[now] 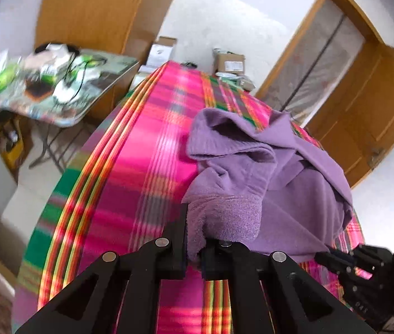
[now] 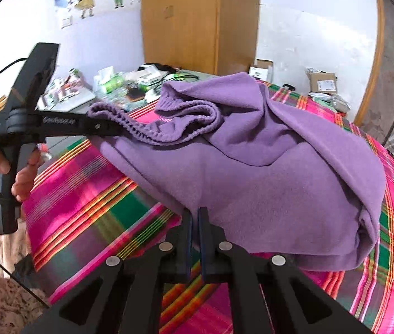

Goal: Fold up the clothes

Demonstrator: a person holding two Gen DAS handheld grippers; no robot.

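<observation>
Both grippers pinch the purple sweater's edges.

Ribbed cuff is clamped in the left gripper point(image 1: 194, 239); the right gripper point(image 2: 194, 222), jaws nearly together, nips the purple sweater point(image 2: 252, 167) hem at 6 o'clock. It lies crumpled on the pink plaid bedspread point(image 2: 85, 183), with the cluttered table point(image 1: 57, 89) at 10 o'clock.

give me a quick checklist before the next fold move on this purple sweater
1. Left tongs gripping the sweater: ok, a ribbed edge is pinched between them.
2. Right tongs gripping cloth: ok, closed on the near edge of the sweater.
3. Sweater spread flat: not ok, it lies bunched, with folds over the middle.
4. Sweater fully on the plaid bedspread: ok, none hangs over an edge in view.
5. Both grips on matching corners: cannot tell, the bunching hides the sweater's shape.
6. Room to spread it out: ok, bare bedspread lies to the left.
</observation>
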